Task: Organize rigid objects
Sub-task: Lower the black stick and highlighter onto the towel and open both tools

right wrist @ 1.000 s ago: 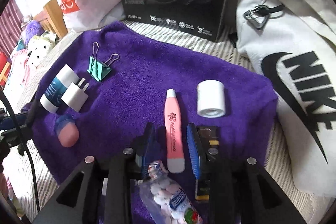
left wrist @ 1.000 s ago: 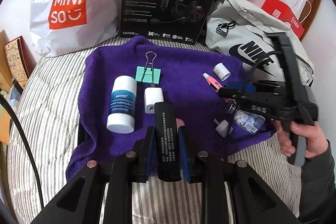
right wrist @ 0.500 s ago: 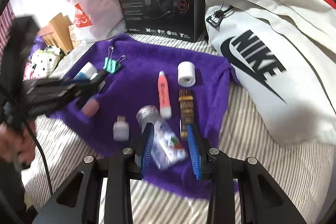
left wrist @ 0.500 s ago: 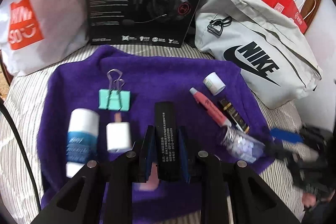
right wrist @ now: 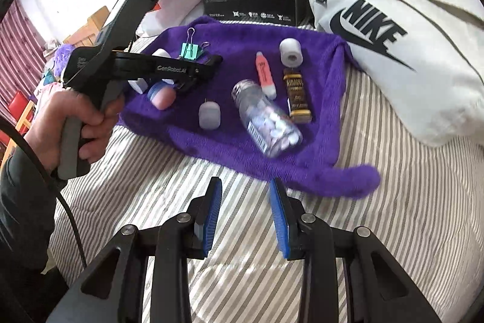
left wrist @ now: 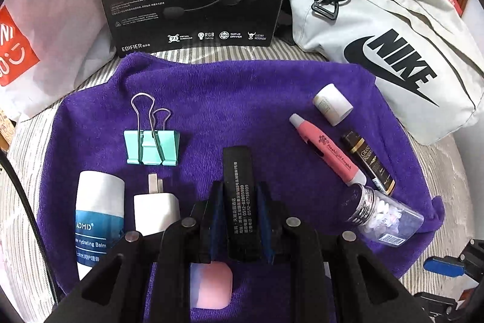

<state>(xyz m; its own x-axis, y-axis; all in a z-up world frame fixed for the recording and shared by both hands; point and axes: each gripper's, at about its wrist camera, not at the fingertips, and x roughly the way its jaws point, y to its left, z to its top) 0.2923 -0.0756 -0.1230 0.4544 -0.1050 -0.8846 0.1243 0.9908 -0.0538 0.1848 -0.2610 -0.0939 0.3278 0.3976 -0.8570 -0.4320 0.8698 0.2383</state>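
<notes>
Since a second ago the right gripper [right wrist: 243,214] has pulled back off the purple towel [left wrist: 242,99], apart and empty. The left gripper [left wrist: 239,220] stays clamped on 1 black bar [left wrist: 239,186] above the towel, beside 1 binder clip [left wrist: 151,146] and 1 charger plug [left wrist: 157,209].

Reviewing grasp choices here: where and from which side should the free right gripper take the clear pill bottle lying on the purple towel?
Grip the pill bottle across its smooth clear body, coming from above with the right gripper turned across its length. It lies on its side, so the ribbed cap end offers less; the gold-and-black stick beside it crowds one side.
</notes>
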